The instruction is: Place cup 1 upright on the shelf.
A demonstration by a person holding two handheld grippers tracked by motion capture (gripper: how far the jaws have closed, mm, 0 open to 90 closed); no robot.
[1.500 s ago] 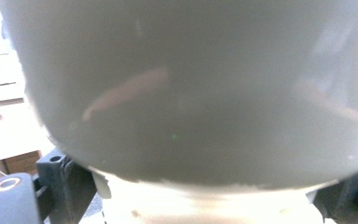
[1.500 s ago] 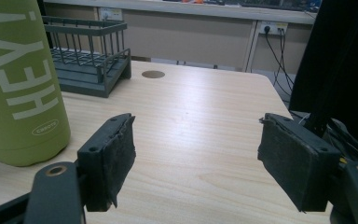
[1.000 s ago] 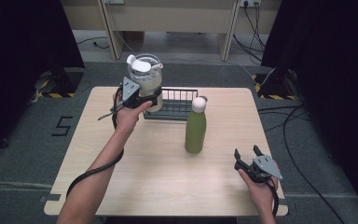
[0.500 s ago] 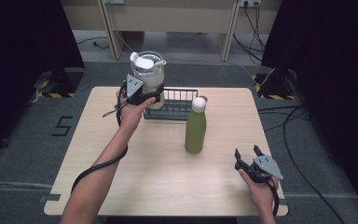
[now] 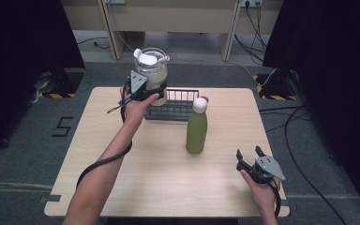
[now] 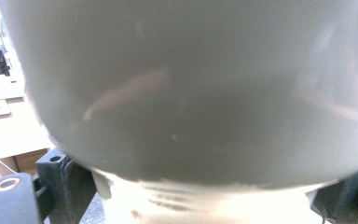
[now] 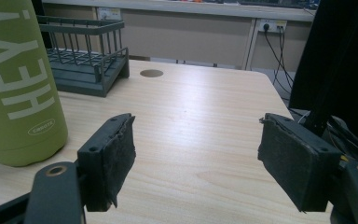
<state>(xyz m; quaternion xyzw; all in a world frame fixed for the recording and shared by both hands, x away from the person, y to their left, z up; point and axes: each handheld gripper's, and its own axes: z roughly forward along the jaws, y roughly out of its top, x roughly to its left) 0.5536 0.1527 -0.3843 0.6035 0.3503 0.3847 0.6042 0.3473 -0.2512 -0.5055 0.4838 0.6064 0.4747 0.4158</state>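
A clear jar (image 5: 153, 74) with a white lid (image 5: 146, 58) and pale contents hangs in the air above the left end of a dark wire basket (image 5: 180, 110). My left gripper (image 5: 151, 90) is shut on the jar's lower part; in the left gripper view the jar (image 6: 191, 93) sits close between the two jaws. A green bottle (image 5: 197, 132) with a white cap stands upright in the middle of the table. Near the front right edge, my right gripper (image 5: 248, 151) is open, its pads (image 7: 114, 154) wide apart over bare wood, the green bottle (image 7: 18, 84) to its left.
The basket (image 7: 84, 60) stands at the back of the wooden table (image 5: 136, 173), beside a round cable hole (image 7: 151, 73). Dark curtains flank both sides. Desk legs, wall sockets and cables lie beyond the far edge.
The left hand has carried the jar slightly rightward and higher over the basket. The right gripper has stayed in place.
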